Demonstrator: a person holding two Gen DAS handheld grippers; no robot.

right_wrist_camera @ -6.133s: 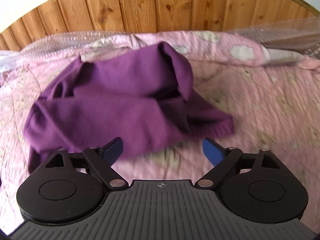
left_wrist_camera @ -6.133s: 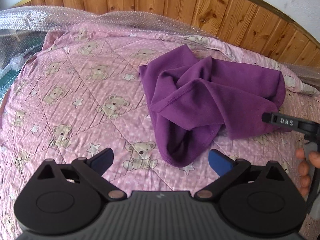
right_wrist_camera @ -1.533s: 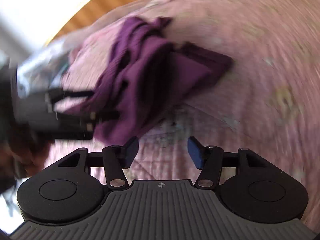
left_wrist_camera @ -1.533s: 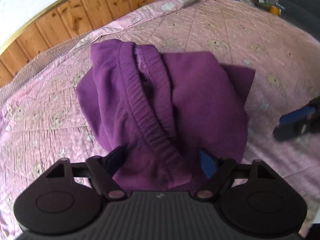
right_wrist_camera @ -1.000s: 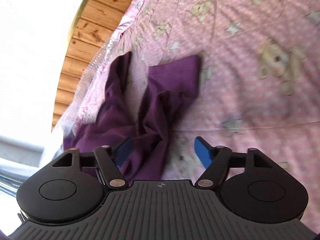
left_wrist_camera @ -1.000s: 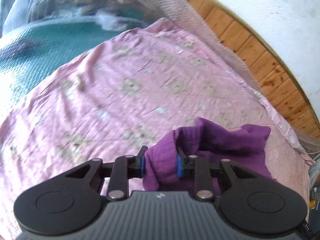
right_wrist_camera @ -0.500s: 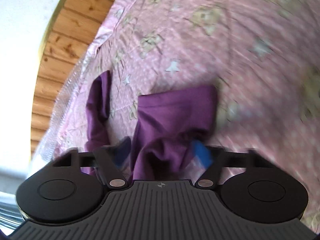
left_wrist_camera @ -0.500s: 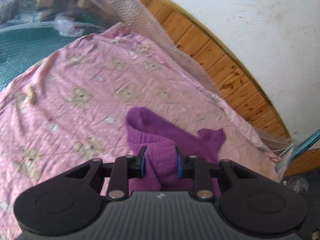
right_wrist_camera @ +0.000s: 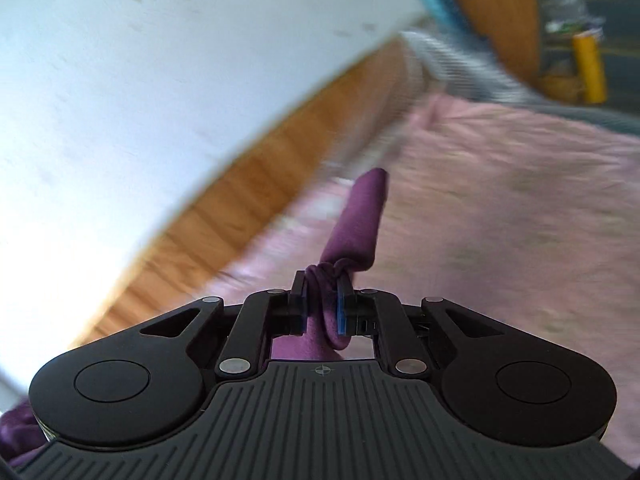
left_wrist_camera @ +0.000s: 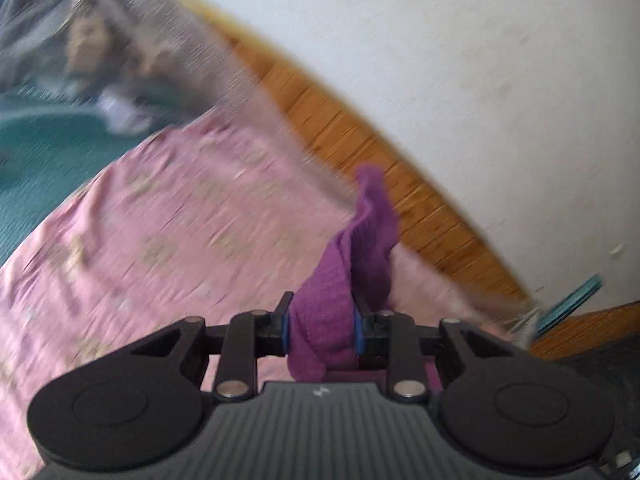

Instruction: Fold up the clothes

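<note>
The purple garment (left_wrist_camera: 352, 264) is lifted off the pink teddy-bear quilt (left_wrist_camera: 168, 216). My left gripper (left_wrist_camera: 322, 320) is shut on a thick bunch of its fabric, and a flap of cloth sticks up past the fingers. My right gripper (right_wrist_camera: 322, 300) is shut on another gathered part of the same garment (right_wrist_camera: 360, 220), with a purple strip standing up beyond the fingers. Most of the garment hangs below both grippers, out of view. Both views are motion-blurred.
A wooden headboard (left_wrist_camera: 360, 136) under a white wall (left_wrist_camera: 440, 40) runs behind the bed; it also shows in the right wrist view (right_wrist_camera: 224, 216). Bubble wrap (left_wrist_camera: 224, 60) lies along the quilt's far edge. A teal surface (left_wrist_camera: 36, 148) lies left of the quilt.
My right gripper has closed on the garment. Both grippers have risen and tilted up toward the wall, lifting the garment off the quilt.
</note>
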